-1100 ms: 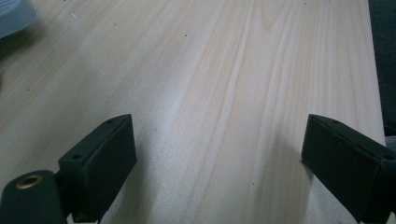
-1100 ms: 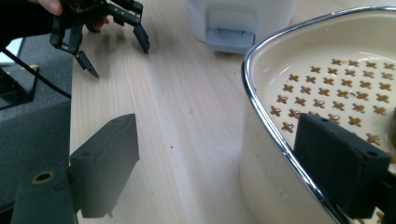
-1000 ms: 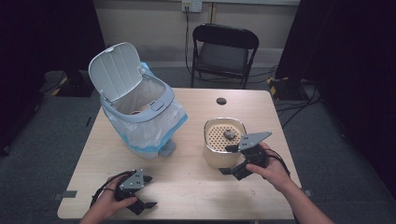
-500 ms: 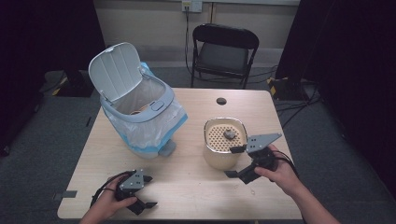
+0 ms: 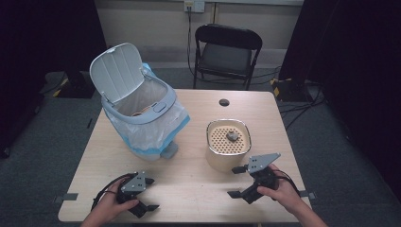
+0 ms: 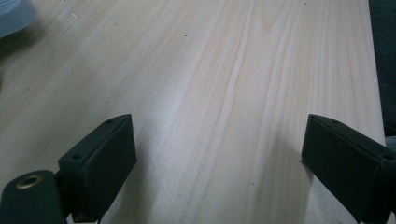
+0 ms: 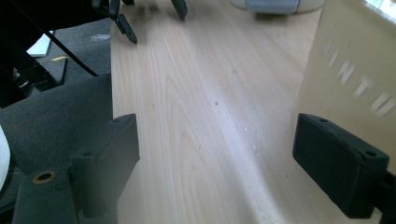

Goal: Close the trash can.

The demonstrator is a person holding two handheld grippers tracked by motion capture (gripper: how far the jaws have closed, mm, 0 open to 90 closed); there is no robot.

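Beside your right gripper [image 5: 239, 181], jaws spread and empty, the cream canister [image 5: 228, 150] shows blurred letters "INTU" on its side. Your left gripper [image 5: 150, 194] is released too, over bare table [image 5: 198, 189].

The high view looks down and forward over the whole bench [image 5: 189, 184]. Both gripper views skim low along that same bench, apparently very near.

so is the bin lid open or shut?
Open: the grey-white plastic bin's lid stands tipped back above its rim, bag lining exposed.
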